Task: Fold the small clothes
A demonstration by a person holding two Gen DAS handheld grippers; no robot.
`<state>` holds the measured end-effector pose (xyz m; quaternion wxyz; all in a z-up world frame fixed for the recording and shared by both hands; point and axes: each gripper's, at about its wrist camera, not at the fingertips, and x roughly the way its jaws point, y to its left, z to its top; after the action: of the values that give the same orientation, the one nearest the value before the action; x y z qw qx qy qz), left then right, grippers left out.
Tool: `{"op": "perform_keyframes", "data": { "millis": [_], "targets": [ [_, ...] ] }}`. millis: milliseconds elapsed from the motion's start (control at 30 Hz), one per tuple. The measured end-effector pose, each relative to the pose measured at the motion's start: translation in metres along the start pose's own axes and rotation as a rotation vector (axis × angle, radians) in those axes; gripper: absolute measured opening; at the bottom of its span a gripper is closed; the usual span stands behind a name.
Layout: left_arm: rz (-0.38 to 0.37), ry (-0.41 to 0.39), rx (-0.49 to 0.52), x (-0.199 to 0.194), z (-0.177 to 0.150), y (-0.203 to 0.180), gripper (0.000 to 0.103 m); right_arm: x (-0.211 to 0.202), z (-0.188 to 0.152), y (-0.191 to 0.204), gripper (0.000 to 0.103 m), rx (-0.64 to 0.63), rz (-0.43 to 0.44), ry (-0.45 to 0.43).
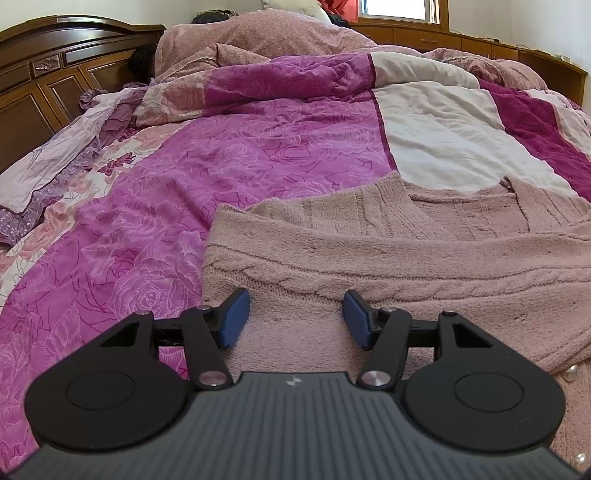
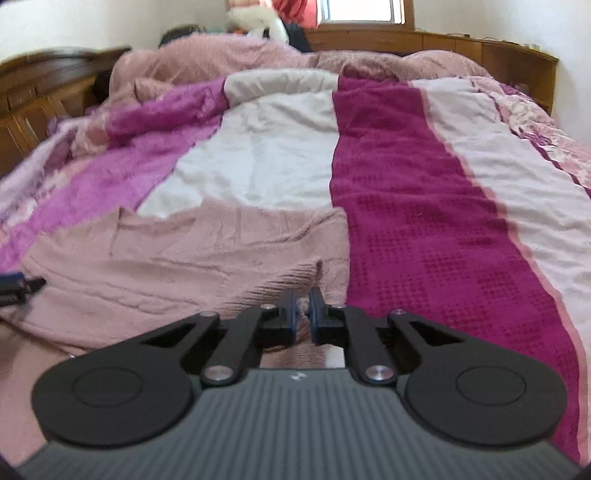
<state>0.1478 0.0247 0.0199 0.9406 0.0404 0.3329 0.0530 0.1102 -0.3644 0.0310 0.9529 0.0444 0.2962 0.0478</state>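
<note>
Pink knit sweater [image 1: 388,258]: flat on bed quilt [image 1: 240,166], lower centre of frame. Left claw [image 1: 296,319]: spread, above sweater. Right claw [image 2: 302,314]: pressed together, pinching sweater's edge.

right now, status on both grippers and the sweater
Left gripper open over pink knit sweater. Right gripper shut on sweater's edge. Sweater flat on quilt. Nothing in the way.

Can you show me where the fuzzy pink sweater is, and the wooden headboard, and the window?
pink sweater [image 1: 369,254]: left wrist view, on its knitted front.
wooden headboard [image 1: 44,74]: left wrist view, on a carved panel.
window [image 2: 364,10]: right wrist view, on the bright pane.
</note>
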Motion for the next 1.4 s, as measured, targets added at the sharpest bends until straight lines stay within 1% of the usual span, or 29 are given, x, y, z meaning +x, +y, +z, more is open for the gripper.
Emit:
{"op": "perform_keyframes", "data": {
  "millis": [67, 167, 233, 267, 300, 367, 400, 467, 500, 533, 567, 600, 667, 733, 767, 833, 900, 1000, 1100, 1233, 1400],
  "targets": [
    [0.002, 0.000, 0.001, 0.000, 0.000, 0.000, 0.064, -0.005, -0.005, -0.003, 0.009, -0.001, -0.025, -0.008],
    [0.004, 0.000, 0.004, 0.000, 0.000, 0.000, 0.064, 0.002, -0.018, -0.009, 0.008, -0.009, -0.066, 0.040],
    [0.003, 0.000, 0.004, 0.000, 0.000, 0.000, 0.065, 0.007, -0.023, -0.017, 0.008, 0.029, -0.081, 0.085],
    [0.002, -0.001, 0.006, 0.000, 0.000, 0.001, 0.065, 0.006, -0.023, -0.019, 0.008, 0.050, -0.085, 0.086],
    [0.001, -0.001, 0.007, 0.000, 0.000, 0.000, 0.065, 0.002, -0.023, -0.019, 0.010, 0.070, -0.094, 0.074],
    [0.001, 0.001, 0.008, 0.000, 0.001, 0.000, 0.065, -0.009, -0.018, -0.013, 0.011, 0.081, -0.111, 0.023],
    [0.002, 0.002, 0.008, 0.000, 0.001, 0.000, 0.065, -0.015, -0.014, -0.008, 0.011, 0.080, -0.097, -0.009],
    [0.005, 0.005, 0.005, 0.000, 0.001, -0.001, 0.065, -0.020, -0.009, 0.001, 0.013, 0.086, -0.057, -0.042],
    [0.006, 0.006, 0.004, 0.001, 0.002, -0.001, 0.066, -0.021, -0.007, 0.006, 0.024, 0.092, -0.027, -0.050],
    [0.008, 0.006, 0.005, 0.001, 0.002, -0.002, 0.066, -0.019, -0.006, 0.010, 0.043, 0.096, 0.005, -0.052],
    [0.010, 0.005, 0.009, 0.001, 0.002, -0.002, 0.067, -0.016, -0.006, 0.015, 0.050, 0.094, 0.026, -0.053],
    [0.013, 0.002, 0.017, 0.001, 0.001, -0.003, 0.067, -0.011, -0.007, 0.020, 0.053, 0.082, 0.040, -0.052],
    [0.014, -0.008, 0.037, 0.001, 0.000, -0.004, 0.068, 0.002, -0.011, 0.028, 0.051, 0.058, 0.035, -0.019],
    [0.013, -0.014, 0.054, 0.000, -0.001, -0.003, 0.070, 0.017, -0.016, 0.031, 0.050, 0.044, 0.033, 0.041],
    [0.011, -0.014, 0.058, -0.001, -0.001, -0.002, 0.070, 0.022, -0.020, 0.032, 0.050, 0.031, 0.026, 0.056],
    [0.002, -0.006, 0.056, -0.004, 0.001, 0.001, 0.070, 0.023, -0.021, 0.033, 0.050, 0.022, 0.022, 0.047],
    [0.000, 0.002, 0.057, -0.011, 0.004, 0.004, 0.070, 0.018, -0.014, 0.033, 0.050, 0.044, 0.020, 0.050],
    [0.001, -0.007, 0.082, -0.030, 0.007, 0.009, 0.070, 0.001, -0.008, 0.033, 0.051, 0.053, 0.029, 0.026],
    [-0.021, -0.002, 0.082, -0.055, 0.008, 0.017, 0.070, -0.026, -0.004, 0.036, 0.051, 0.024, 0.051, -0.002],
    [-0.060, 0.038, 0.070, -0.089, 0.005, 0.028, 0.070, -0.059, -0.007, 0.045, 0.051, -0.036, 0.092, 0.008],
    [-0.102, 0.053, 0.111, -0.136, -0.010, 0.031, 0.070, -0.098, -0.018, 0.058, 0.051, -0.076, 0.147, 0.029]
  ]
}}
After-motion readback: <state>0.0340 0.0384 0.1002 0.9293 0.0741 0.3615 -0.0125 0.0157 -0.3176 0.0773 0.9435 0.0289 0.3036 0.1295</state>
